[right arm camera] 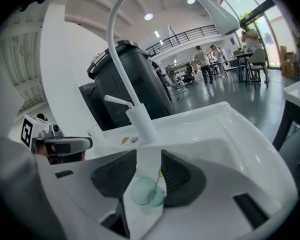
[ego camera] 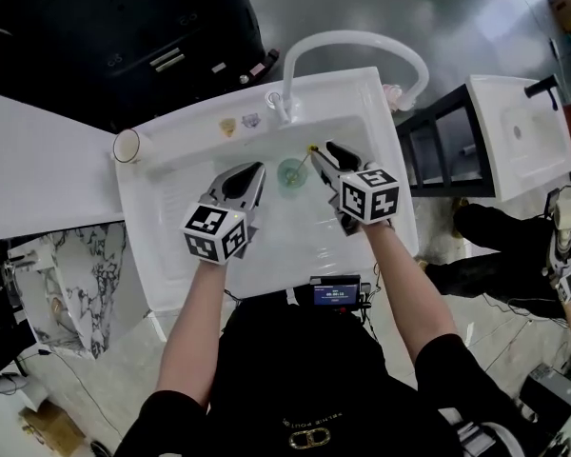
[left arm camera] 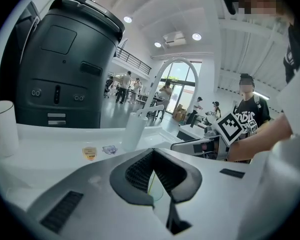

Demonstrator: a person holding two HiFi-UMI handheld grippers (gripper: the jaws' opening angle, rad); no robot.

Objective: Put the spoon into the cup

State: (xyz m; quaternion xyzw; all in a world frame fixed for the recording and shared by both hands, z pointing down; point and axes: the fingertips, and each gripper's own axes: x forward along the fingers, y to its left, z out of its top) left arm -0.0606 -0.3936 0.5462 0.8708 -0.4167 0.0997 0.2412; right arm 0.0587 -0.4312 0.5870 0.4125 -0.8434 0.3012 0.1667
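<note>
A pale green see-through cup point(ego camera: 291, 172) stands in the white sink point(ego camera: 171, 174). A thin spoon point(ego camera: 306, 160) with a yellow end leans in it, handle up to the right. My right gripper point(ego camera: 324, 149) hovers just right of the cup, open, with the spoon's top close by its tips. In the right gripper view the cup point(right arm camera: 146, 193) and the spoon point(right arm camera: 156, 181) show through the gap of the right gripper point(right arm camera: 149, 156), and no pad touches them. My left gripper point(ego camera: 259, 168) is left of the cup, tips together, apart from it. In the left gripper view the left gripper point(left arm camera: 153, 154) shows only the cup's rim point(left arm camera: 157, 188) below.
A white arched faucet point(ego camera: 362, 41) rises at the sink's back. A white cup point(ego camera: 127, 146) stands on the counter at the left corner. A black bin point(ego camera: 124, 27) is behind. Another sink point(ego camera: 523, 131) and a second person point(ego camera: 566, 255) are at the right.
</note>
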